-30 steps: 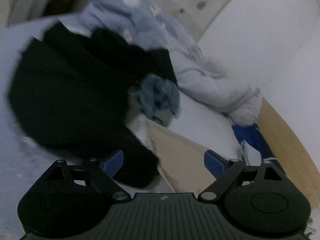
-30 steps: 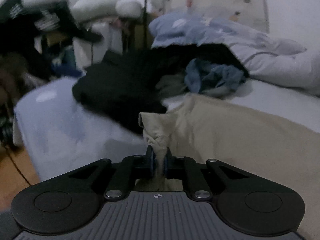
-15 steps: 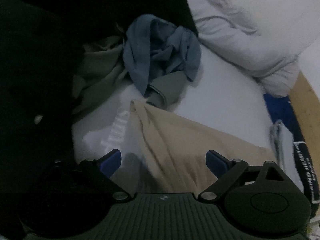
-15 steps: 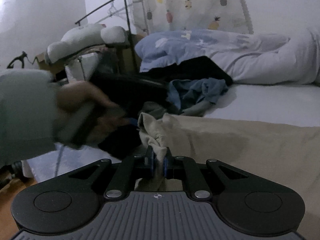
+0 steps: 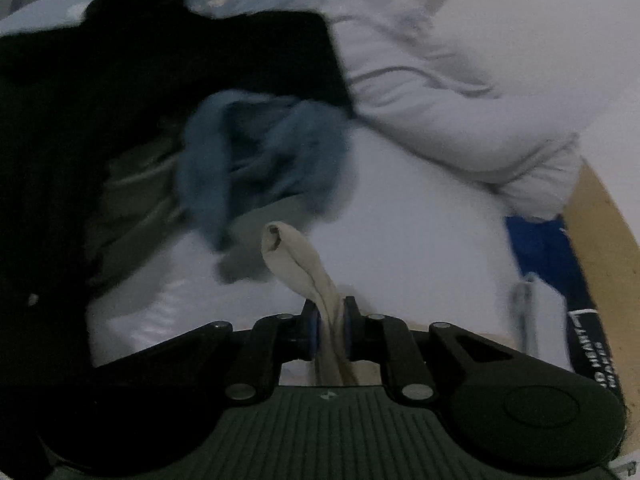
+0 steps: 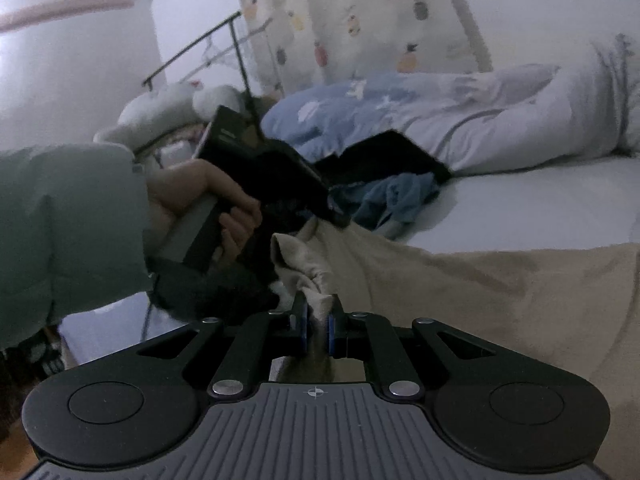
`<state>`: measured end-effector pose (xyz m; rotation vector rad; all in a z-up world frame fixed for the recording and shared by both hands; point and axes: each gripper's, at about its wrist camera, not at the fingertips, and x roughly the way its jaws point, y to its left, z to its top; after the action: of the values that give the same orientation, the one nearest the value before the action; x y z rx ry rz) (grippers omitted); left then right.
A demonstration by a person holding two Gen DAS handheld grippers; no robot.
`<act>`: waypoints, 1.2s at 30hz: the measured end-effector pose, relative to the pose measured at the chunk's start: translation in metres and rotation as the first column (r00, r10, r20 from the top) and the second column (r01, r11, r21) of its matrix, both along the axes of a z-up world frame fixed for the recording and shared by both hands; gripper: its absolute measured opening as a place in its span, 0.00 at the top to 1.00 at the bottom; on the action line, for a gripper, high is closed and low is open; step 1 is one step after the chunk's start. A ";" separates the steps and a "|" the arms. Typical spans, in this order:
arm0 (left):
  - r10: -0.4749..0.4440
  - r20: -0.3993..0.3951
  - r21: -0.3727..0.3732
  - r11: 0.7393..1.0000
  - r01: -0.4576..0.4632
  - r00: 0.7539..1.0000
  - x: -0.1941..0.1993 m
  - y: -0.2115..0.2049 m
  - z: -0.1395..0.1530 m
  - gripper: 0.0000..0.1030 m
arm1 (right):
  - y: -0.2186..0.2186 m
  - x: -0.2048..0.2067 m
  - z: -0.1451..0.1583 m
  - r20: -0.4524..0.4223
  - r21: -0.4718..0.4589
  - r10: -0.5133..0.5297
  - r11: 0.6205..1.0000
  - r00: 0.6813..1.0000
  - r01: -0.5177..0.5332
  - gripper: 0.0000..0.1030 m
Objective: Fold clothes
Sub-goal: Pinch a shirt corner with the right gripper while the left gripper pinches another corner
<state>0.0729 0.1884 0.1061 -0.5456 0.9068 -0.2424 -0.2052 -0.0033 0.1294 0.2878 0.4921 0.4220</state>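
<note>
The left gripper (image 5: 328, 322) is closing, its blue pads pinching a bunched corner of the beige garment (image 5: 298, 258); the right gripper (image 6: 316, 326) is clamped on another bunched edge of it; the cloth spreads across the white bed (image 6: 540, 200), near a crumpled blue garment (image 5: 260, 160).

Dim, bluish indoor light. Plain white wall (image 6: 76, 60) at far left, with a blurred pink band across it. Behind the bed hangs a pale curtain printed with small pineapples (image 6: 352, 20). A thin dark metal clothes rail (image 6: 224, 36) stands left of the curtain. The bed carries a white fitted sheet (image 6: 540, 208), and a bunched light-blue and white patterned duvet (image 6: 460, 112) lies along its far side. White plush cushions (image 6: 160, 112) sit at far left. Warm wooden floor (image 5: 600, 240) shows at the right edge of the left wrist view.
</note>
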 end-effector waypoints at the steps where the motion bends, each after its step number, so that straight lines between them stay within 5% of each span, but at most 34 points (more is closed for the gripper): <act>1: -0.012 0.009 -0.004 1.000 0.012 1.000 -0.002 -0.009 0.008 0.85 | -0.007 -0.004 0.003 0.004 0.010 -0.012 1.000 1.000 0.012 0.90; 10: -0.157 0.072 0.070 0.986 0.152 0.985 -0.002 -0.130 0.054 0.85 | -0.094 -0.043 0.006 -0.019 0.104 -0.191 0.976 0.981 0.192 0.91; 25: -0.294 -0.029 0.197 0.935 0.294 0.955 0.016 -0.336 0.005 0.86 | -0.249 -0.091 -0.064 -0.184 0.173 -0.479 0.844 0.858 0.508 0.97; 36: -0.329 -0.096 0.317 0.885 0.342 0.940 0.026 -0.414 -0.036 0.85 | -0.306 -0.097 -0.108 -0.303 0.187 -0.546 0.770 0.781 0.610 0.94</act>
<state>0.0989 -0.2260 0.0699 -0.0776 1.0539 -0.3856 -0.3021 -0.3092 0.0216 0.7475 0.5431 -0.1667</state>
